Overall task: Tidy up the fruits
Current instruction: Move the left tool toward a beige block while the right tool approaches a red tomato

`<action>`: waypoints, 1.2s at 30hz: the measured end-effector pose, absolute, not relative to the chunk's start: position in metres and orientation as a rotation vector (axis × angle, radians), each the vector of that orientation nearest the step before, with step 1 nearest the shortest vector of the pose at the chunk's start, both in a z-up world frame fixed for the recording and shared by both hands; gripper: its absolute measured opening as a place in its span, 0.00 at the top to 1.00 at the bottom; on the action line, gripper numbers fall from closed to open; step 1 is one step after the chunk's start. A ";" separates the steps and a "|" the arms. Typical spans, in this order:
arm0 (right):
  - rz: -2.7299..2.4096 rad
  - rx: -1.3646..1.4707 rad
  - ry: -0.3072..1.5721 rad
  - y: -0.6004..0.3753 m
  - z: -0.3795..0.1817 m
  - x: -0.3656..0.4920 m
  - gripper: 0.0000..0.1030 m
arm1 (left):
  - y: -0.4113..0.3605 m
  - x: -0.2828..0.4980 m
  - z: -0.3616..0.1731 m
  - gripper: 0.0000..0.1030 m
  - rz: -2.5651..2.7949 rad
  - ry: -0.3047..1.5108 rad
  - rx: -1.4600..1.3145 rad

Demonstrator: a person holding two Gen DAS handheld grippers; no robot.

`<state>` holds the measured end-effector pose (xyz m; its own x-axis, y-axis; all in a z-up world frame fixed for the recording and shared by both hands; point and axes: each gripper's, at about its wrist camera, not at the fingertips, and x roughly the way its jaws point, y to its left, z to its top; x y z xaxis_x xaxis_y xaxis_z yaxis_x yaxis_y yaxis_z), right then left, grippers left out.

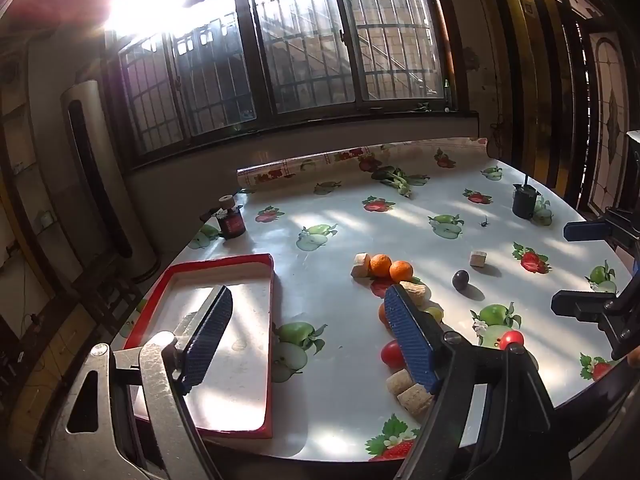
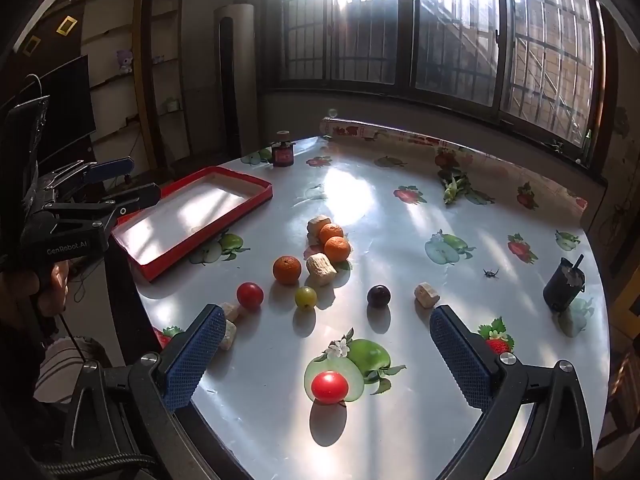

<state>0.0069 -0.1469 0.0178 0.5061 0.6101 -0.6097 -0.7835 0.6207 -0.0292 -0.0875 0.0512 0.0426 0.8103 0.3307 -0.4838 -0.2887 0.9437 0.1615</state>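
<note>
Three oranges [image 2: 287,269] on the table [image 2: 400,248], two red tomatoes [image 2: 329,387], one green grape [image 2: 306,297] and one dark plum [image 2: 378,295]. Five pale cork-like chunks [image 2: 321,269] scattered among them. One red tray [image 2: 192,216], one small dark jar [image 2: 282,153], one black cup [image 2: 564,286], one roll of printed cloth [image 2: 400,132].

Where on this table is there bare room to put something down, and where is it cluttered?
The red tray is bare inside. There is open tabletop between the fruit cluster and the rolled tablecloth, and between the dark plum and the black cup. It is crowded in the middle, where oranges, tomatoes and pale chunks lie close together.
</note>
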 end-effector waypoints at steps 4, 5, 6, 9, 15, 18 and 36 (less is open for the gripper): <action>0.863 -0.327 0.602 -0.144 0.018 0.004 0.00 | 0.051 -0.089 0.042 0.24 0.331 0.531 0.083; 0.864 -0.328 0.603 -0.143 0.018 0.003 0.00 | 0.050 -0.089 0.041 0.24 0.329 0.532 0.082; 0.860 -0.328 0.601 -0.141 0.014 0.011 0.00 | 0.050 -0.090 0.041 0.24 0.329 0.534 0.083; 0.863 -0.331 0.603 -0.143 0.012 0.002 0.00 | 0.049 -0.092 0.040 0.24 0.324 0.540 0.085; 0.868 -0.324 0.613 -0.146 0.010 0.003 0.00 | 0.047 -0.090 0.038 0.24 0.320 0.551 0.084; 0.868 -0.320 0.617 -0.146 0.009 0.003 0.00 | 0.048 -0.089 0.036 0.24 0.317 0.558 0.080; 0.878 -0.306 0.640 -0.144 -0.005 0.008 0.00 | 0.053 -0.086 0.003 0.24 0.228 0.663 0.009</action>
<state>0.0077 -0.1444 -0.0051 0.4696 0.6152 -0.6333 -0.7914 0.6113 0.0071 -0.0857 0.0534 0.0026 0.7641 0.2128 -0.6090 -0.2069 0.9750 0.0811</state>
